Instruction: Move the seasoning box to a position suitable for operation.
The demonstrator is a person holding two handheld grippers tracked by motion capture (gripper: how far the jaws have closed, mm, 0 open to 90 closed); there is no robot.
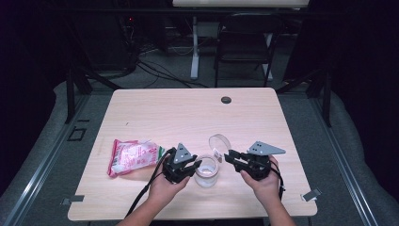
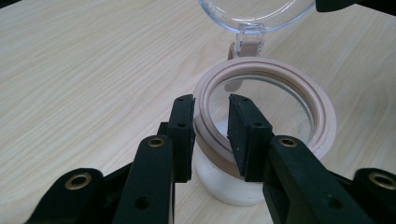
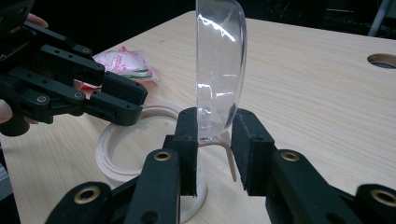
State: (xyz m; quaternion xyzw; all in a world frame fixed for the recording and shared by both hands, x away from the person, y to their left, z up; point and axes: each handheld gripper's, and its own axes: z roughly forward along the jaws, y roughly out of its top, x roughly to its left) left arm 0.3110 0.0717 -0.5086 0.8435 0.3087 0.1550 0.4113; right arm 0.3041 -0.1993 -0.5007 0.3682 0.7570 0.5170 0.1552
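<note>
A clear jar (image 1: 207, 171) with a beige rim (image 2: 322, 116) stands on the table near the front edge. Its round clear lid (image 1: 219, 142) is hinged at the rim and stands swung up, almost on edge (image 3: 219, 65). My left gripper (image 2: 210, 135) straddles the near wall of the rim, one jaw outside and one inside, shut on it. From the right, my right gripper (image 3: 214, 149) is shut on the lower edge of the lid. The two grippers (image 1: 194, 165) (image 1: 229, 157) face each other across the jar.
A pink and white snack packet (image 1: 134, 156) lies on the table left of the left hand. The wooden table (image 1: 188, 113) has a dark cable hole (image 1: 226, 100) near its far edge. Behind the table stands a black chair (image 1: 244, 42).
</note>
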